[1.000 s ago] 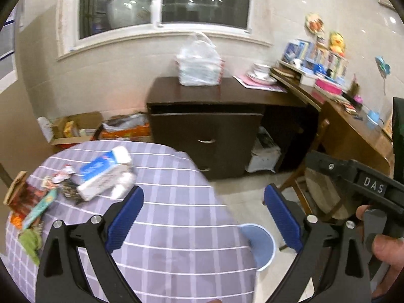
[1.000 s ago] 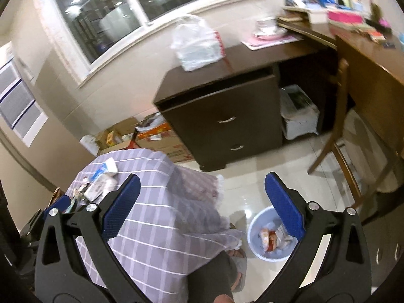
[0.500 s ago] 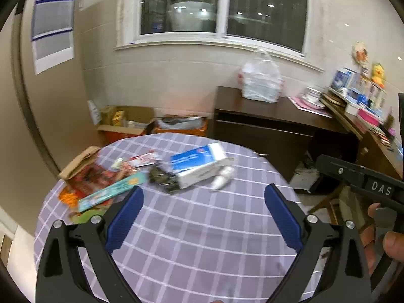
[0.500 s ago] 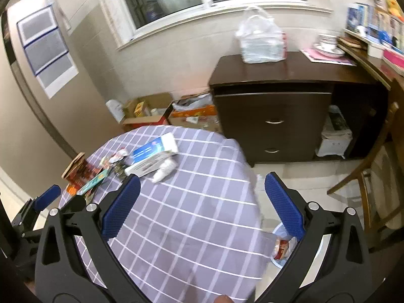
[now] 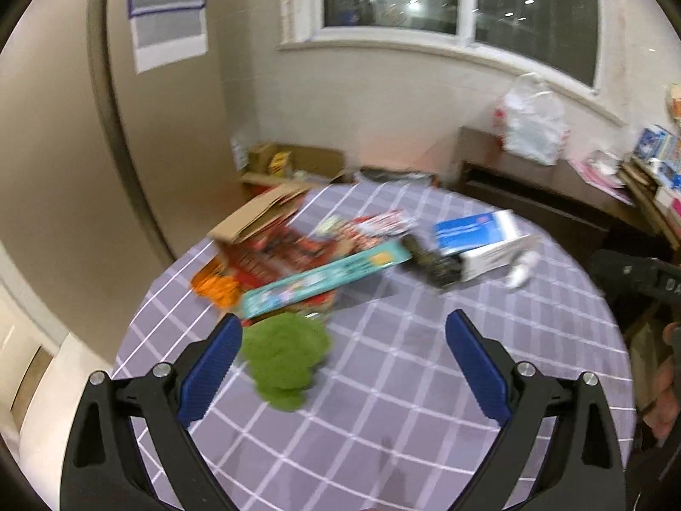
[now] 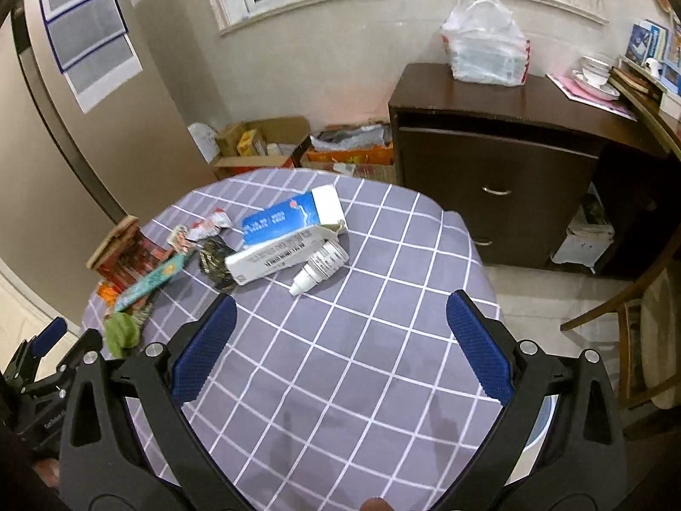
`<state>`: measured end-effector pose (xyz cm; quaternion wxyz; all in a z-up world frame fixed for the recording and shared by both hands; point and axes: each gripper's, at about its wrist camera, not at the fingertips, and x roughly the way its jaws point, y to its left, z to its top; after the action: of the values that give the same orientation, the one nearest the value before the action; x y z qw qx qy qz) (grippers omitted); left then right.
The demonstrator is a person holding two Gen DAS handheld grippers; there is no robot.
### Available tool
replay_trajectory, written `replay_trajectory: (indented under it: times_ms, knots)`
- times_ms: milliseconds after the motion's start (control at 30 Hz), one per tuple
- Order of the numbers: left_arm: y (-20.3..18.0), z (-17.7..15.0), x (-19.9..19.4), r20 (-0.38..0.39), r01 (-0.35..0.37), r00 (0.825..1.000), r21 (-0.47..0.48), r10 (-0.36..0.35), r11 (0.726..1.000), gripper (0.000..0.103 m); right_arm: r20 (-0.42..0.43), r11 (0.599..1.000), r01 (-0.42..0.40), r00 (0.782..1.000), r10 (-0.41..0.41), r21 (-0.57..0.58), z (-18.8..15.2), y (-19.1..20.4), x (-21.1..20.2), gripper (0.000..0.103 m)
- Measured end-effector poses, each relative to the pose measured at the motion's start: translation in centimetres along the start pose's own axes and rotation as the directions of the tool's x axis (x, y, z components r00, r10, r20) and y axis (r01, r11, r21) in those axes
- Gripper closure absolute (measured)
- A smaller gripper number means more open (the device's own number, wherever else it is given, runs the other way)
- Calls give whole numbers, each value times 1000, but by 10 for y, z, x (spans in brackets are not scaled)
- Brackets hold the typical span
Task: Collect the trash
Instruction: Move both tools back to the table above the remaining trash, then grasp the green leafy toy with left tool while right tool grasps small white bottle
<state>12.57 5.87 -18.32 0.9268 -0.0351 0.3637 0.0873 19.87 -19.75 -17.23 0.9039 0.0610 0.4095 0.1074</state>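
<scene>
Round table under a purple cloth [image 6: 383,340] checked with white lines, filling the foreground. Behind it, against the tiled wall, a dark brown cabinet [image 6: 489,170] with two drawers, metal handles on both. On top, a white plastic bag [image 6: 485,47], knotted, sitting upright near the back edge. To its right, a pink sheet with stacked white dishes [image 6: 593,76]. On the floor by the wall, an open cardboard box [image 6: 264,140] and, just beside it, an orange carton [image 6: 351,151] holding crumpled plastic. Above, a white-framed window [image 5: 459,4], dark outside, ceiling lights reflected. On the tan panel at left, grey sheets [image 6: 89,30] with blue borders. Wooden chair [image 6: 630,332] at far right, partly cut off.
</scene>
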Motion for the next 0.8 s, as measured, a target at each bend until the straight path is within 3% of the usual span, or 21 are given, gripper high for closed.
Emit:
replay_trajectory:
  times_ms: [300, 467, 567, 700, 800]
  knots:
    - [26, -13, 60, -112, -118, 987, -6, 116, 993, 9, -103, 999, 26, 994, -29, -32, 4, 9, 76, 6]
    - [34, -16, 74, -138, -90, 987, -18, 87, 996, 9, -119, 996, 35, 992, -45, -85, 11, 25, 108, 13]
    - [39, -17, 80, -163, -53, 986, -30, 47, 998, 33, -125, 993, 46, 990, -60, -108, 15, 31, 120, 25]
    - [40, -20, 77, -159, -38, 987, -27, 33, 999, 51, -98, 986, 73, 991, -89, -153, 17, 38, 122, 63]
    - [40, -20, 74, -161, -13, 987, -38, 7, 999, 68, -104, 987, 44, 993, -60, -153, 13, 39, 119, 63]
